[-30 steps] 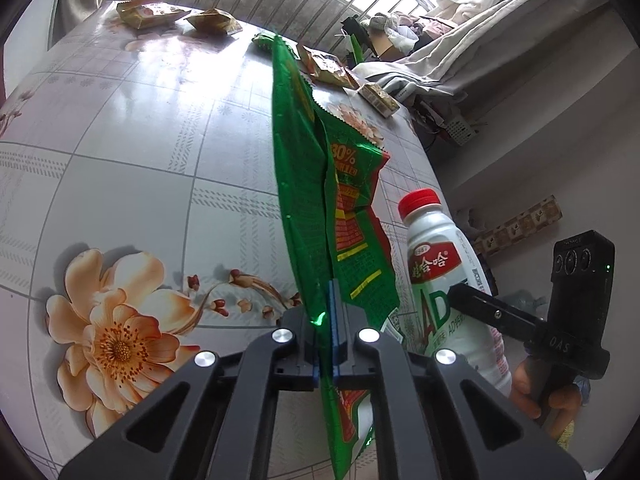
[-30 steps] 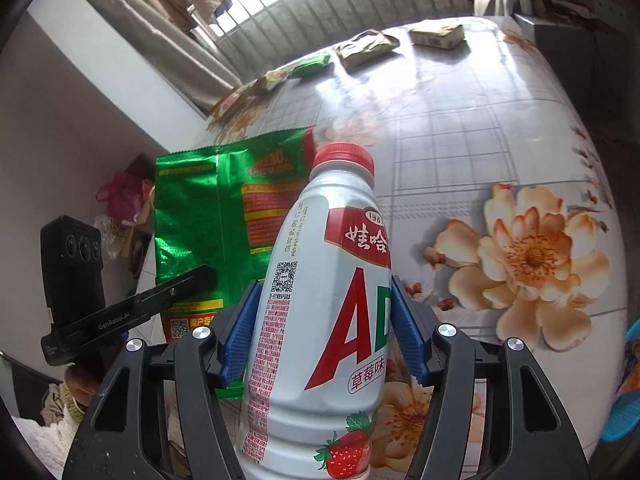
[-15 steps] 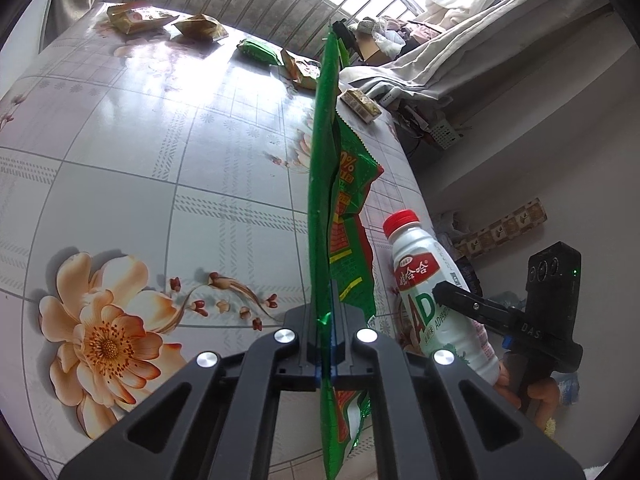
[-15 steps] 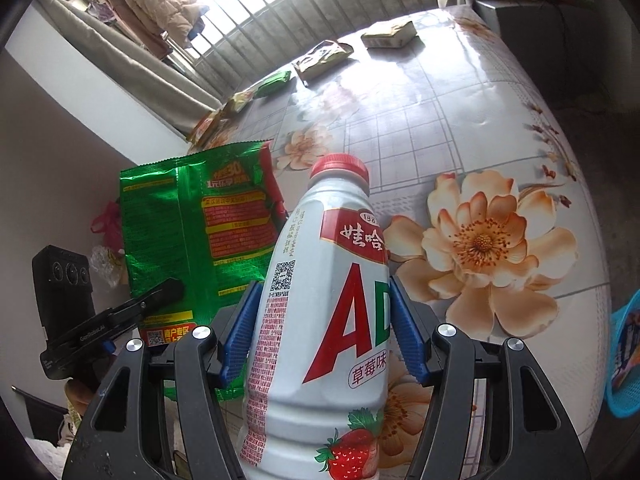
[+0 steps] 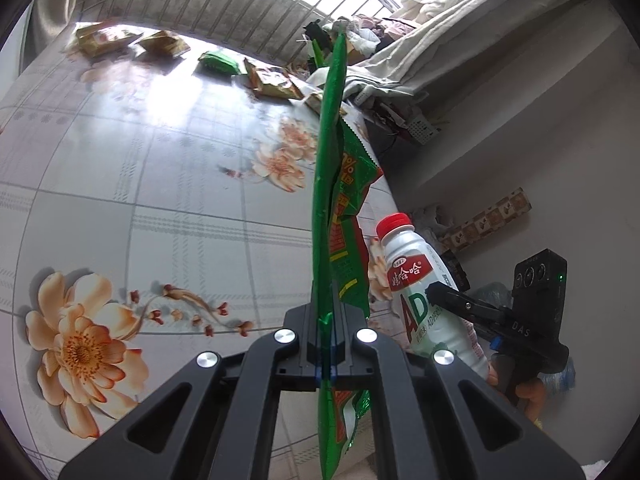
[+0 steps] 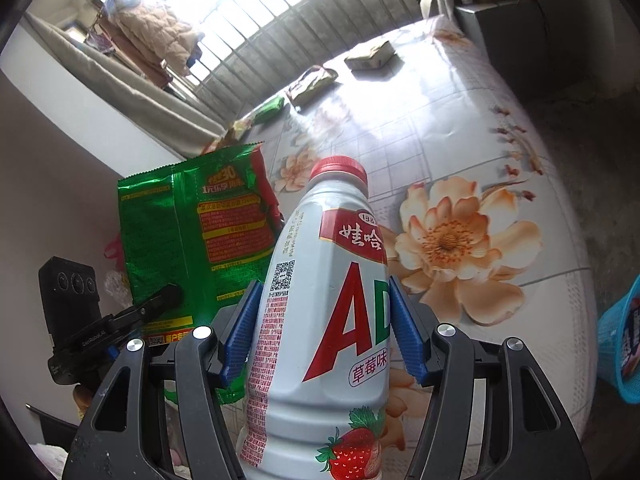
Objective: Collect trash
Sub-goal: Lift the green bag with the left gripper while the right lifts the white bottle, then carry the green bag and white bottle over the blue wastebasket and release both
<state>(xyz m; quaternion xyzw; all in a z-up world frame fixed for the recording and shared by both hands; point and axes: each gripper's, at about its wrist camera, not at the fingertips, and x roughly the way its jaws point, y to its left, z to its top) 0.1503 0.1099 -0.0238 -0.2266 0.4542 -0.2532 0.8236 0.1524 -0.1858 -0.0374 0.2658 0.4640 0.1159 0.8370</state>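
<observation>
**Both grippers loaded, trash lifted off table**

Left gripper (image 5: 326, 344) pinches 1 green wrapper (image 5: 328, 184) edge-on, above the table (image 5: 160, 184). Right gripper (image 6: 326, 344) clamps 1 white bottle (image 6: 332, 320) at mid-body, upright, probably so it carries steadily. Blue basket (image 6: 616, 344) sits off the table's right edge, likely the bin. About 5 packets (image 5: 160, 42) lie at the table's far end.
</observation>
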